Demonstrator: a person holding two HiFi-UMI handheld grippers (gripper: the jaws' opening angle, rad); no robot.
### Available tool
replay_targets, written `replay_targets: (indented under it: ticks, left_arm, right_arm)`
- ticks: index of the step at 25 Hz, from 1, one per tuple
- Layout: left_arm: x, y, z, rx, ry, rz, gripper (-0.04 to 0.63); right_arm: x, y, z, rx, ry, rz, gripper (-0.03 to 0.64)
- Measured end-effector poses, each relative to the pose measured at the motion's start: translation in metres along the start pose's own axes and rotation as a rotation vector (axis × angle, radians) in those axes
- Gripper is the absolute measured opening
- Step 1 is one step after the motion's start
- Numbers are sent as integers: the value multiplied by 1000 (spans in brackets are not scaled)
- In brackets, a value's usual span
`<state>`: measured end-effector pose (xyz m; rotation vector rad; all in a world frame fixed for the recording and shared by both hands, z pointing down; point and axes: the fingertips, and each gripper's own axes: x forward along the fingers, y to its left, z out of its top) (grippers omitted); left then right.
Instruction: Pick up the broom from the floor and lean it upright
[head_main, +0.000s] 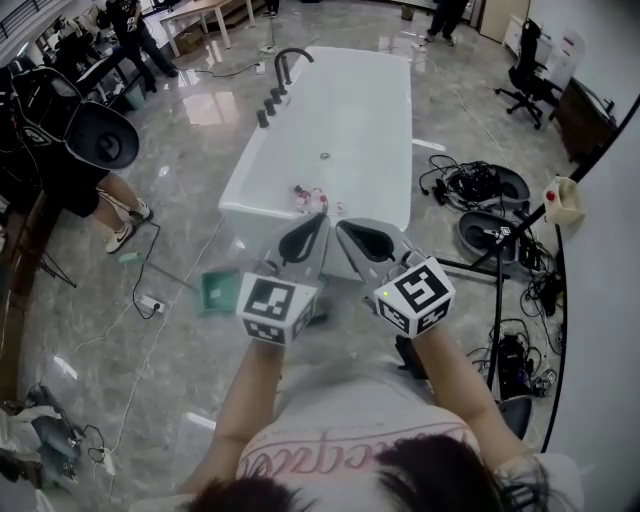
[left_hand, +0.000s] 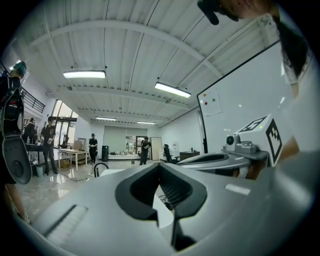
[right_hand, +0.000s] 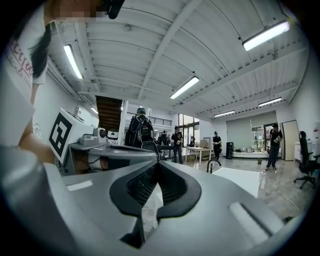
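Note:
Both grippers are held up side by side at chest height, pointing level across the room. My left gripper (head_main: 322, 219) (left_hand: 160, 166) has its jaws together at the tips with nothing between them. My right gripper (head_main: 341, 226) (right_hand: 159, 165) looks the same, tips meeting and empty. Each shows in the other's view: the right gripper's marker cube (left_hand: 262, 134) and the left one's cube (right_hand: 64, 133). I make out no broom in any view. A green, dustpan-like thing (head_main: 217, 291) lies on the floor just left of the left gripper.
A white bathtub (head_main: 381, 112) with a black faucet (head_main: 286, 62) stands straight ahead. Cables and dark gear (head_main: 482, 190) litter the floor at right, beside a slanting dark pole (head_main: 590, 165). A person (head_main: 92, 150) stands at left; others are at the back. A power strip (head_main: 151, 303) lies left.

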<state>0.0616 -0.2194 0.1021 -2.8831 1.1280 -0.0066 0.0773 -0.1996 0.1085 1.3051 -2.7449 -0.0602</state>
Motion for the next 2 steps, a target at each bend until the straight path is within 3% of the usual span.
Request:
replay_targets:
  ticks: [2]
  left_arm:
    - [2, 3, 0, -2, 0, 0, -2]
  right_arm:
    - [2, -2, 1, 8, -3, 3, 0]
